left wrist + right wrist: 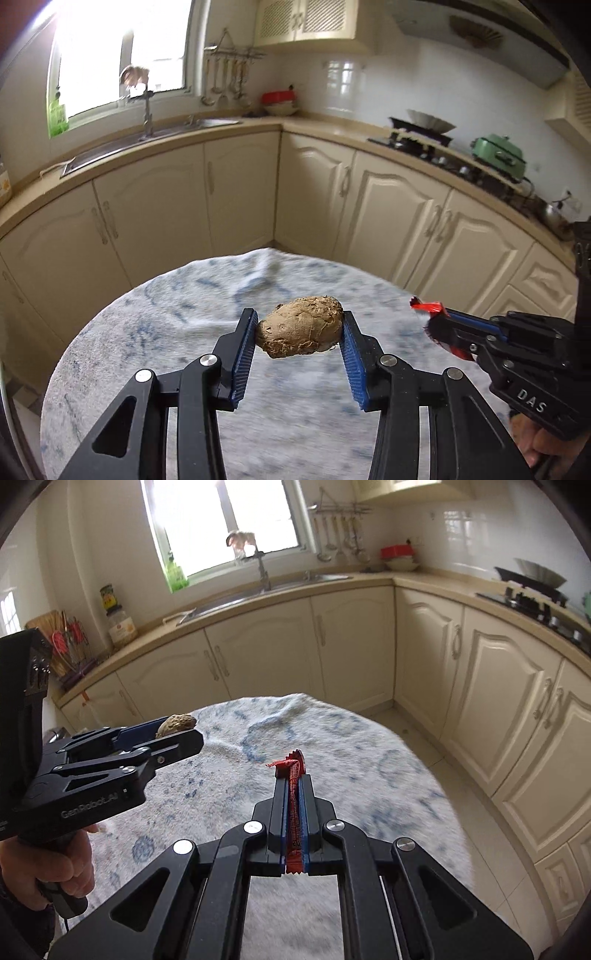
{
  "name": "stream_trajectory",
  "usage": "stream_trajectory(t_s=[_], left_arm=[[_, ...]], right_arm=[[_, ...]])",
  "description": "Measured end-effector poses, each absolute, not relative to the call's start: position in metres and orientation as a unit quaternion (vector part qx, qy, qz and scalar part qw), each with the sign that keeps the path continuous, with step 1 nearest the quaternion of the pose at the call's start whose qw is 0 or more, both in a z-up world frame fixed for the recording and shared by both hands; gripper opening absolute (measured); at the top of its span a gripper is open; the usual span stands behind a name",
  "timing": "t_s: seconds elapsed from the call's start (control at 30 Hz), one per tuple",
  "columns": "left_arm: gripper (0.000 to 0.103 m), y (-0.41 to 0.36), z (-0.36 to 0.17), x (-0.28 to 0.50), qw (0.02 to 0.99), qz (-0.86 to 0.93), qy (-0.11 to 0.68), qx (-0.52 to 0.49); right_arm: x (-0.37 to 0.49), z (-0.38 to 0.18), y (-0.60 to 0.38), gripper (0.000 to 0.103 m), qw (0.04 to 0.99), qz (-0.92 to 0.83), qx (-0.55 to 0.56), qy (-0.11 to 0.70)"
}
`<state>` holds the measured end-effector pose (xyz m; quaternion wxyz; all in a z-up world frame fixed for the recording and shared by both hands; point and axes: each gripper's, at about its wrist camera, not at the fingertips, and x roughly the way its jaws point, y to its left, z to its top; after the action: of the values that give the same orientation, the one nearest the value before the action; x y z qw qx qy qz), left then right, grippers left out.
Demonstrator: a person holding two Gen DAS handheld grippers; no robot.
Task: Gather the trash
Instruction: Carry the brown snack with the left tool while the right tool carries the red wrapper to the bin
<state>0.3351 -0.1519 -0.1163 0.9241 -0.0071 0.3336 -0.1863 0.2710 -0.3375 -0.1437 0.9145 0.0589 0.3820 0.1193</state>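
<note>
Left wrist: left hand-held gripper (pixel 300 332) clamps brown lump (pixel 301 326), perhaps crumpled paper; right hand-held gripper (pixel 293 775) pinches red wrapper (pixel 294 794).

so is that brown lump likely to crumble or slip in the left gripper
The brown lump looks cracked and flaky, so it may shed crumbs. Only the left gripper's pad tips catch its rounded ends, so it could perhaps twist or slip out. It holds its shape, so probably stiff.

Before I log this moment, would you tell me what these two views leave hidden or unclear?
- Left wrist view: the brown lump's underside faces away, and what it is stays unclear.
- Right wrist view: the red wrapper is pinched edge-on in the right gripper, so its print is unreadable.
- Both views: no bin shows.
- Both views: the cloth is motion-blurred and covers the table.
- Left wrist view: window glare hides what is outside.
</note>
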Motion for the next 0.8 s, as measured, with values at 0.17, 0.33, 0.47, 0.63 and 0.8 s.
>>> stream_trajectory(t_s=[0.17,0.33,0.47,0.63,0.8], left_arm=[[0.040,-0.197,-0.092,0.289,0.919,-0.240,0.312,0.000],[0.040,-0.261,-0.075,0.250,0.905,-0.301,0.300,0.018],[0.040,-0.324,-0.074,0.229,0.883,-0.354,0.306,0.037],[0.040,-0.408,-0.089,0.210,0.844,-0.413,0.336,0.059],[0.040,-0.485,-0.124,0.197,0.798,-0.455,0.383,0.098]], right_arm=[[0.219,-0.117,-0.387,0.004,0.929,0.082,0.071,0.355],[0.163,-0.102,-0.448,0.004,0.937,0.026,0.086,0.337],[0.115,-0.099,-0.504,0.004,0.937,-0.028,0.103,0.332],[0.068,-0.107,-0.565,0.004,0.928,-0.094,0.125,0.338],[0.036,-0.136,-0.620,0.004,0.910,-0.142,0.157,0.357]])
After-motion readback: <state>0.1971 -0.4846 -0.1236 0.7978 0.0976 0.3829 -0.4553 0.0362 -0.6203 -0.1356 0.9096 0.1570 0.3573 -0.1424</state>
